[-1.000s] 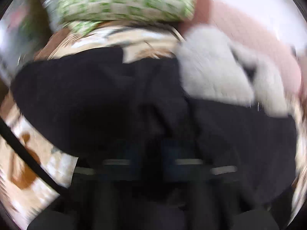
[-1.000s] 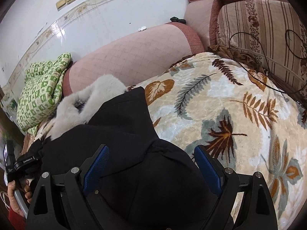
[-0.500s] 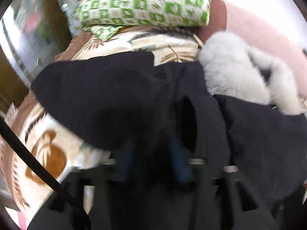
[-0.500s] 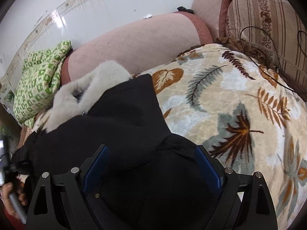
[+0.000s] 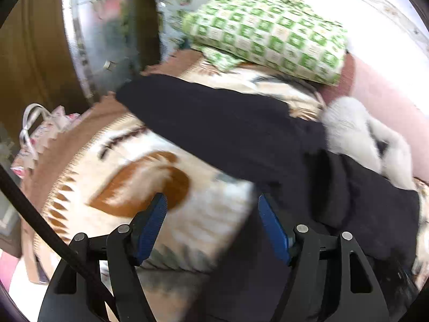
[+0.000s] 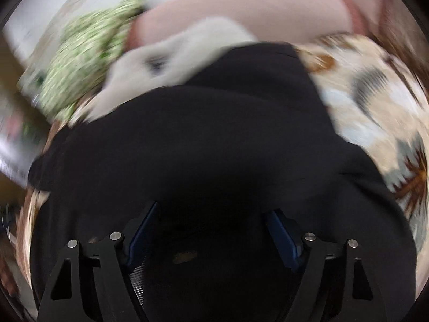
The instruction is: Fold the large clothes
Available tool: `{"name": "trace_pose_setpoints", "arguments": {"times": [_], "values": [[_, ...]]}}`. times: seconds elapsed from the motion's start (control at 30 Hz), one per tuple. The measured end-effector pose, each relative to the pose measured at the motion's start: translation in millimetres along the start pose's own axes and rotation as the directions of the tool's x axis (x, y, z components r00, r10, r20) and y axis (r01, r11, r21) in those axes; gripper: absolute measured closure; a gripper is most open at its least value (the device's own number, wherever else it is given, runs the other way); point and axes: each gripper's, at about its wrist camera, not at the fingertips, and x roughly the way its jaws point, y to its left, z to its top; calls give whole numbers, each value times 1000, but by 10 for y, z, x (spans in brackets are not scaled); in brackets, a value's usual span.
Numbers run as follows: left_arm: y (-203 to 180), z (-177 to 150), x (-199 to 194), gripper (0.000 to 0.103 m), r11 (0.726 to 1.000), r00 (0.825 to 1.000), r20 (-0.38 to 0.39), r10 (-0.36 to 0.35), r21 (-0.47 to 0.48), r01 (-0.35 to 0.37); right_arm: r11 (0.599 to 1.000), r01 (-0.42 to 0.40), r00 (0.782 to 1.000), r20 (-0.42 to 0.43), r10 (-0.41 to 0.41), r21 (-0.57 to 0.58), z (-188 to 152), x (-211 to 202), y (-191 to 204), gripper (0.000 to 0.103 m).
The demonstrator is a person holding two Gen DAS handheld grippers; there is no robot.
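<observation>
Coat [image 5: 241, 134] lies on blanket [image 5: 150, 166]; both grippers, left [image 5: 211, 225] and right [image 6: 213, 234], are spread, empty; sleeve should be pinched near collar [image 5: 348, 131].

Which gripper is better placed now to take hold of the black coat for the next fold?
Probably the right gripper: it is open directly over the black coat. The left gripper, also open, is mostly over the leaf-print blanket, at the coat's edge.

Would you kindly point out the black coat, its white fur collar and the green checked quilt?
black coat [image 5: 241, 134]: left wrist view, on the outstretched sleeve.
white fur collar [image 5: 348, 126]: left wrist view, on the fluffy left lobe.
green checked quilt [image 5: 270, 32]: left wrist view, on its top face.
</observation>
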Motion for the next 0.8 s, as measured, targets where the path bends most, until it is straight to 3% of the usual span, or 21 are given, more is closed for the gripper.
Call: {"name": "trace_pose_setpoints", "arguments": {"times": [0.07, 0.17, 0.27, 0.37, 0.47, 0.5, 0.53, 0.57, 0.6, 0.67, 0.8], "values": [[132, 95, 18, 33, 1000, 1000, 8, 17, -3, -17, 994, -35, 998, 39, 39, -108, -104, -136, 391, 20], [377, 248, 31, 33, 1000, 1000, 8, -1, -31, 1, 971, 3, 996, 86, 18, -241, -209, -184, 941, 19], [640, 361, 59, 33, 994, 998, 37, 59, -92, -55, 939, 35, 997, 74, -11, -342, -182, 43, 1425, 15], [829, 419, 69, 33, 987, 992, 67, 109, -127, -100, 889, 95, 995, 80, -66, -447, -40, 423, 1935, 15], [948, 432, 181, 33, 980, 991, 40, 131, -153, -123, 820, 217, 976, 104, -192, -530, 64, 875, 2290, 16], [978, 438, 234, 33, 980, 993, 18, 117, -161, -113, 810, 249, 968, 118, -220, -531, 103, 952, 2333, 29], [995, 439, 260, 33, 981, 995, 5, 103, -168, -100, 812, 273, 962, 128, -243, -516, 167, 979, 2312, 51], [1012, 446, 285, 33, 981, 996, -4, 87, -177, -86, 821, 287, 957, 123, -261, -493, 237, 994, 2298, 82], [1036, 458, 300, 33, 979, 997, -9, 77, -188, -77, 861, 256, 967, 100, -236, -441, 347, 974, 2265, 83], [1045, 468, 299, 33, 977, 997, -7, 74, -201, -74, 901, 216, 976, 67, -206, -375, 508, 943, 2229, 85], [1060, 474, 242, 33, 975, 997, 15, 72, -210, -67, 907, 183, 982, 30, -186, -379, 575, 1058, 2402, 86]]}}
